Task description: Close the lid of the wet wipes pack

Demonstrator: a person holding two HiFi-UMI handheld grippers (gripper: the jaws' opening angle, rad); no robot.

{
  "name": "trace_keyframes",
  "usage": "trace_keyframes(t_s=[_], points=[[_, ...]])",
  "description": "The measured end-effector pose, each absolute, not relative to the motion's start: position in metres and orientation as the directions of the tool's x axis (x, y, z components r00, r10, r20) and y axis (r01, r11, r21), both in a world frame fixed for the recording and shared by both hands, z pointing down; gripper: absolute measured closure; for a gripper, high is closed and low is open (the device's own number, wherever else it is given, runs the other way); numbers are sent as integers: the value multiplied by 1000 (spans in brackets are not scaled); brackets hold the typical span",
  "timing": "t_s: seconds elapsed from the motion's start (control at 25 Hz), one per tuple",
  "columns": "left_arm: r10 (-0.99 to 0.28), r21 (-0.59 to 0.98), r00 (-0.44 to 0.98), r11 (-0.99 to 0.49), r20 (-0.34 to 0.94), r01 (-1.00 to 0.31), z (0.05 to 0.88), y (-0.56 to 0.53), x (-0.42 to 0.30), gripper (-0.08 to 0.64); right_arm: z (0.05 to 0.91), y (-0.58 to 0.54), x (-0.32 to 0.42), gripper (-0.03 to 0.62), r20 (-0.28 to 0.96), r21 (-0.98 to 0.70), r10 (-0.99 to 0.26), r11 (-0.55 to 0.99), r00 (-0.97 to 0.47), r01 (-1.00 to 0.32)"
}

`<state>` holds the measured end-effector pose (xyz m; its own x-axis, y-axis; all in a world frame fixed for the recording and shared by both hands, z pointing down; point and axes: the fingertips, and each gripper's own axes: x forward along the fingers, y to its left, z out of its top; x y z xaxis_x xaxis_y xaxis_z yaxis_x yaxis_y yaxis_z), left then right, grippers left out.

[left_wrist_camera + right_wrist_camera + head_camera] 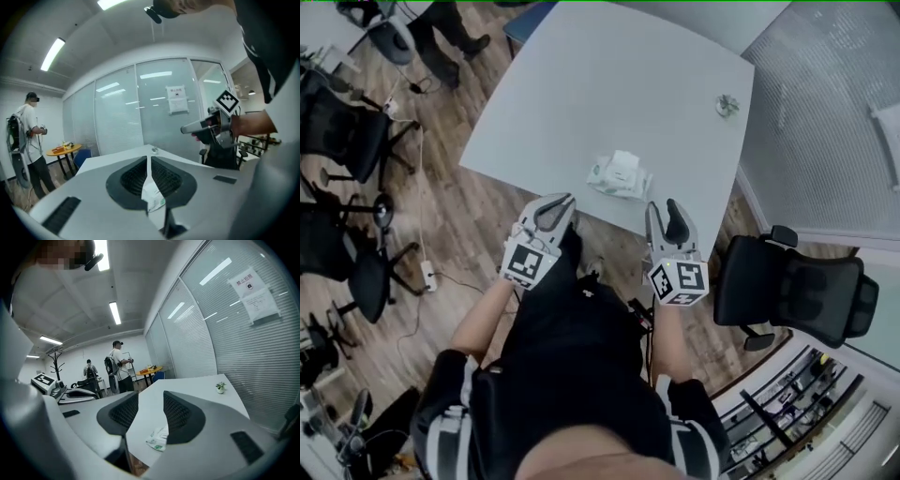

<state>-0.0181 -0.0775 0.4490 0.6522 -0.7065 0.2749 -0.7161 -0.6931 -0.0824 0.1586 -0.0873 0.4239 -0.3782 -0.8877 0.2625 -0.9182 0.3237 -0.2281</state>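
Head view: wet wipes pack (619,176) lying on the grey table (609,84), close to the near edge, with a white flap raised on top, apparently the open lid. Both grippers hover short of that edge, apart from the pack, one to each side. Left gripper (558,204): jaws together, nothing held. Right gripper (662,211): jaws apart, nothing between them; the pack shows beyond the gap. Step in hand, as judged: the approach, lid not yet closed. The next move calls for one gripper steadying the soft pack while the other presses the flap flat until it latches.
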Motion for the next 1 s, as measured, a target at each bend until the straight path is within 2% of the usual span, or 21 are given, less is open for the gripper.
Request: trace_keyframes(t_s=[0.2, 0.36, 0.44, 0.52, 0.68, 1.0], points=[[-595, -191, 691, -797, 411, -573, 517, -137, 4, 538, 466, -148, 152, 426, 366, -213, -831, 364, -419, -907], [-471, -242, 685, -880, 555, -409, 595, -161, 23, 514, 513, -187, 150, 422, 464, -209, -762, 401, -451, -892], [-395, -224, 671, -917, 628, -331, 637, -168, 31, 433, 538, -204, 150, 420, 505, -210, -727, 421, -466, -883], [-338, -226, 640, -941, 690, -253, 675, -177, 37, 413, 563, -219, 151, 422, 540, -202, -692, 445, -478, -873], [-244, -211, 600, -969, 762, -126, 726, -195, 48, 413, 611, -246, 149, 420, 618, -216, -596, 499, -513, -839], [-56, -82, 542, -996, 838, 25, 774, -207, 55, 425, 704, -277, 145, 403, 753, -311, -328, 587, -570, -748]])
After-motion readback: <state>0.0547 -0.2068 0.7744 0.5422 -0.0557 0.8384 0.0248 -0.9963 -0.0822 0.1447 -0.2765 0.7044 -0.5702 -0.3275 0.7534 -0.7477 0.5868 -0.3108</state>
